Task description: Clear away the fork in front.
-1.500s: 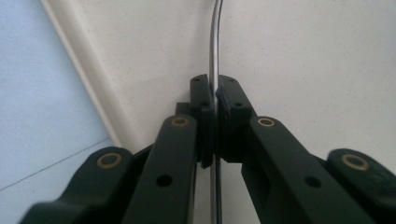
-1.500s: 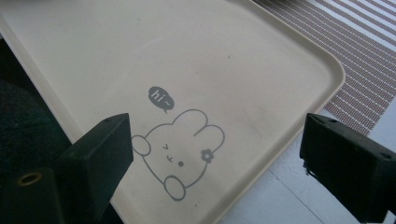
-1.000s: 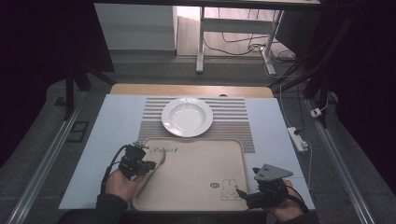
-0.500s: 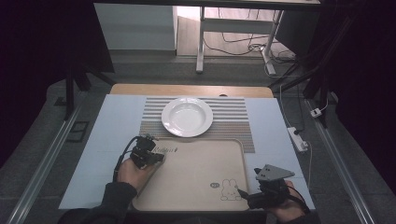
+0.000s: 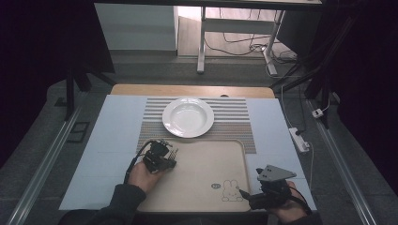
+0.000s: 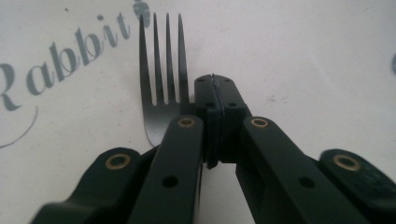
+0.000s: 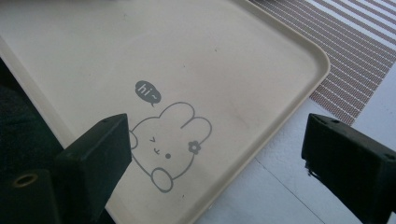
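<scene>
Carried further onto the tray (image 5: 202, 197), the left tool (image 5: 170, 155) pinches a fork (image 6: 163, 93), light, stiff, slippery metal, beside its neck, while the right tool (image 5: 244, 193) gapes wide

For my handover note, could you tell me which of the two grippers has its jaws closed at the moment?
The left gripper, at the tray's near-left corner: its jaws meet, with a fork beside them. The right gripper, by the rabbit drawing, stands wide open.

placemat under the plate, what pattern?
Placemat: brown and white stripes, clearest in the right gripper view.
</scene>
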Demonstrator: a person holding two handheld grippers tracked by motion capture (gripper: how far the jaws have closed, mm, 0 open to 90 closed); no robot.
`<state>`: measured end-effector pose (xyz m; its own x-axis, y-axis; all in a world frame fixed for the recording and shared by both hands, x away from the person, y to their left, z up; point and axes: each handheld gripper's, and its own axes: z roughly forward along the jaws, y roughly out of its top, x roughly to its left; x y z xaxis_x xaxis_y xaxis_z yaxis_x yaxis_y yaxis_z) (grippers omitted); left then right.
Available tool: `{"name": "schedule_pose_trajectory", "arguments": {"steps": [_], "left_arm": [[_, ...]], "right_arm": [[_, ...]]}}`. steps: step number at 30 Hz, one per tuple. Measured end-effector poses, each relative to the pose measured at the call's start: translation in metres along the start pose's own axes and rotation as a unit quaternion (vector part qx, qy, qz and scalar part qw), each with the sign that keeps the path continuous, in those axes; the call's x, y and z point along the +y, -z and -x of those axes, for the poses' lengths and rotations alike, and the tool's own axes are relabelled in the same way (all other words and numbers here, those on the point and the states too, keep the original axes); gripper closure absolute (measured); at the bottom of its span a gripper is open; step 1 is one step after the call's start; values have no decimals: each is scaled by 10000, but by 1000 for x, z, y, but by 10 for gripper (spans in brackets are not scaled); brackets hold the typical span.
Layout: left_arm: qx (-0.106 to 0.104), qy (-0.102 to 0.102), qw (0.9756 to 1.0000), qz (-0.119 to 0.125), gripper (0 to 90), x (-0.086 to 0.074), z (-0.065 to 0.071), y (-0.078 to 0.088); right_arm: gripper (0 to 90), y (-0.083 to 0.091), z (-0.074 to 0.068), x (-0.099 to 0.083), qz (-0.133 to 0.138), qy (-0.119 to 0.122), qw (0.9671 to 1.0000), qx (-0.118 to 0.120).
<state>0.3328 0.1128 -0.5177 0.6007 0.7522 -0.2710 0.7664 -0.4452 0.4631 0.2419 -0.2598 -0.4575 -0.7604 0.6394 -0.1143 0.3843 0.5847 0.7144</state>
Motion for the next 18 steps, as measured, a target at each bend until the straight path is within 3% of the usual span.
{"name": "schedule_pose_trajectory", "arguments": {"steps": [8,18], "left_arm": [[157,123,9998,54,891,-1,-6,2],[423,412,9982,65,890,-5,-26,12]], "right_arm": [[70,-1,1,0,-9,-105,9999,81],[65,-2,2,-1,-29,-116,9999,113]]}}
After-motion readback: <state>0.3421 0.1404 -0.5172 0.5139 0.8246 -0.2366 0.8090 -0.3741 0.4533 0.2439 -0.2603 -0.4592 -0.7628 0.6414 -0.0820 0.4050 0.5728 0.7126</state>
